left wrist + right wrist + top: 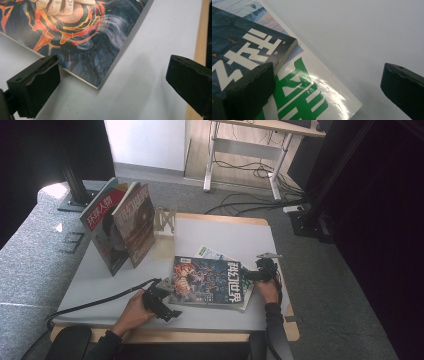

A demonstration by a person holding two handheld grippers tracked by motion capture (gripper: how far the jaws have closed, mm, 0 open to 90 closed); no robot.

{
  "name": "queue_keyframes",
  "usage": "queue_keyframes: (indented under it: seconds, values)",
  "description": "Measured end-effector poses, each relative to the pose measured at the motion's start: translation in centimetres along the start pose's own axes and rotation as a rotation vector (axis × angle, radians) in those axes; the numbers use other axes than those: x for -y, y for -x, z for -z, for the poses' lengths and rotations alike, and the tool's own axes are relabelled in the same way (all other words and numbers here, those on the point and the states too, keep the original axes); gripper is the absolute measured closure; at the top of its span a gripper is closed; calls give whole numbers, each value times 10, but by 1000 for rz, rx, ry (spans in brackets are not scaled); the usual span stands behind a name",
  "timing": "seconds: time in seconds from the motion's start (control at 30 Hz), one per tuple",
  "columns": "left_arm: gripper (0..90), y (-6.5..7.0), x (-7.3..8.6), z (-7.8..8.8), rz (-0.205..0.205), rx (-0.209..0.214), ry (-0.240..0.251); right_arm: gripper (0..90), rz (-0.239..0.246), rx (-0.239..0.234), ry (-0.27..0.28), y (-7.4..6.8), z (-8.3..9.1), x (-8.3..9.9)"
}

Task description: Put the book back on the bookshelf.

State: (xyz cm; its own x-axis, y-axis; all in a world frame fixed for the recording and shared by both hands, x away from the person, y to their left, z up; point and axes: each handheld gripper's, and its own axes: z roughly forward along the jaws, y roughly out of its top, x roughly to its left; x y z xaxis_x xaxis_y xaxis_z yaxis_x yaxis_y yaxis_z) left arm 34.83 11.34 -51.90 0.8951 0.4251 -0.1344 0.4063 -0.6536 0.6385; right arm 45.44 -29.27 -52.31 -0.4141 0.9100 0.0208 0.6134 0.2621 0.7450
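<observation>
We saw a dark-covered magazine [209, 282] lying flat near the front edge of the table [235, 232], stacked on a white magazine with green lettering [312, 97] whose corner stuck out toward the right edge. The person's left hand [132, 312] came in from the front edge, forearm angled inward, and held the left gripper [159, 296] low at the dark magazine's front-left corner. In the left gripper view its jaws stood spread wide, one resting just at the cover's edge, the other well apart over bare table (nothing was caught between them). The right hand [268, 291] reached up along the right edge, wrist bent inward, and pointed the right gripper [250, 274] at the magazine's right side. Its jaws were spread too, one sitting over the dark cover's corner, the other over bare table. Two more magazines [121, 222] stood upright near the back-left corner, beside a small wooden stand [164, 221].
</observation>
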Motion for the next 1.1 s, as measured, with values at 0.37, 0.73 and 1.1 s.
queue_keyframes:
  seconds: [0.37,0.73,1.1]
  values:
    - [0,-20,-14,7,-8,-57,54,0,26,-41,-1,-8,19,10]
    - [0,-31,-44,-10,-38,-67,63,0,59,-85,22,-26,37,18]
    - [0,-55,-64,-25,-34,-92,58,0,108,-158,-1,-50,43,28]
